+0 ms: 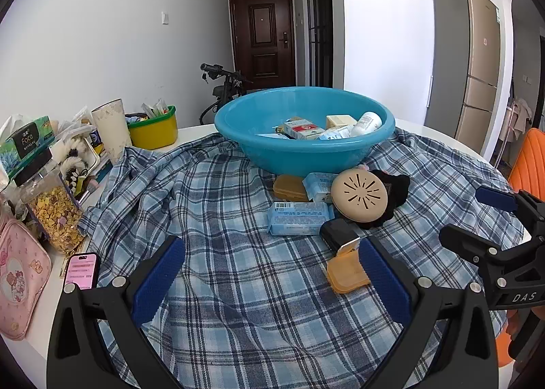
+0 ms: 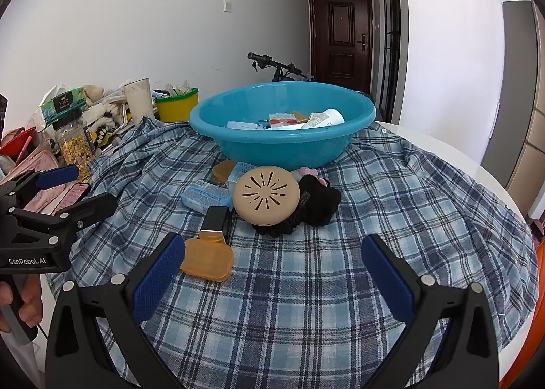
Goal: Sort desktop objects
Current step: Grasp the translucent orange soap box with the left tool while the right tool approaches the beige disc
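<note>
Both the left gripper (image 1: pixel 272 273) and right gripper (image 2: pixel 272 273) gape empty; the orange box (image 2: pixel 207 261) looks light, stiff, slippery—best pinched across its flat sides.

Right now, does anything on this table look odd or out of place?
Yes: the tan disc sits tilted, propped on the black scrunchie instead of lying flat. A plaid shirt, rumpled, covers the table like a cloth, under the basin.

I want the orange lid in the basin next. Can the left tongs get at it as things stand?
Probably yes. The left tongs are open, and the orange lid lies flat on the plaid cloth by their right finger, nothing on top. Only the black case touches its far edge.
</note>
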A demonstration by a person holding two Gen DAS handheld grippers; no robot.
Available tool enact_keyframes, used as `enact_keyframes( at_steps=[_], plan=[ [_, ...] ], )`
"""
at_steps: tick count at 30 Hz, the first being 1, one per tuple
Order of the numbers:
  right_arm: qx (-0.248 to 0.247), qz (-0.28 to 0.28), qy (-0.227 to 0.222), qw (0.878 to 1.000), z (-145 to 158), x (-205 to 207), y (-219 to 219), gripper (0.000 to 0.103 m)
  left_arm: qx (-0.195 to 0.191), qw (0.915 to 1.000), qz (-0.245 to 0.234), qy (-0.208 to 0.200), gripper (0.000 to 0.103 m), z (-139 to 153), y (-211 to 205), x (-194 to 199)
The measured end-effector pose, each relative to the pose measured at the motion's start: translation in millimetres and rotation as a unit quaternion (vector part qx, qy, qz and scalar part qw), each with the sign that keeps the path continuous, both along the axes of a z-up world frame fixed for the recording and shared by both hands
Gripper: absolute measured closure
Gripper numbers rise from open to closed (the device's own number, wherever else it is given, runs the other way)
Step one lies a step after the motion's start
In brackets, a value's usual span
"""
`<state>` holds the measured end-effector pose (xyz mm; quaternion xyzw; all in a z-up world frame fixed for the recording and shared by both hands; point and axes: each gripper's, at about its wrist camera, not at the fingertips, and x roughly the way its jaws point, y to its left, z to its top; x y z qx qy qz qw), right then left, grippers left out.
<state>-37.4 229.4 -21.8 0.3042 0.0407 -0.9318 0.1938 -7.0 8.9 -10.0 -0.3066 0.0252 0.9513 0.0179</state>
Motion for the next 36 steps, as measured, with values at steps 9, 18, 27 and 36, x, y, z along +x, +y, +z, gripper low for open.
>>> enact_keyframes(
  at_steps=[9, 18, 27, 36],
  plan=[
    [-0.006, -0.002, -0.001, 1.0, 0, -2, 6, 0.0, -0.009, 0.9999, 0.006, -0.005, 0.0, -1, 7, -1],
    [-0.022, -0.009, -0.01, 1.0, -9, -7, 30, 0.0, -0.033, 0.9991, -0.005, -0.027, 0.0, -12, 39, -12],
    [-0.042, -0.034, -0.021, 0.998, -19, -18, 75, 0.0, -0.067, 0.9953, 0.0, -0.07, 0.0, -48, 90, -42],
    [-0.068, -0.057, -0.048, 0.995, -35, -32, 108, 0.0, -0.115, 0.9878, 0.033, -0.1, 0.0, -83, 109, -70]
  ],
)
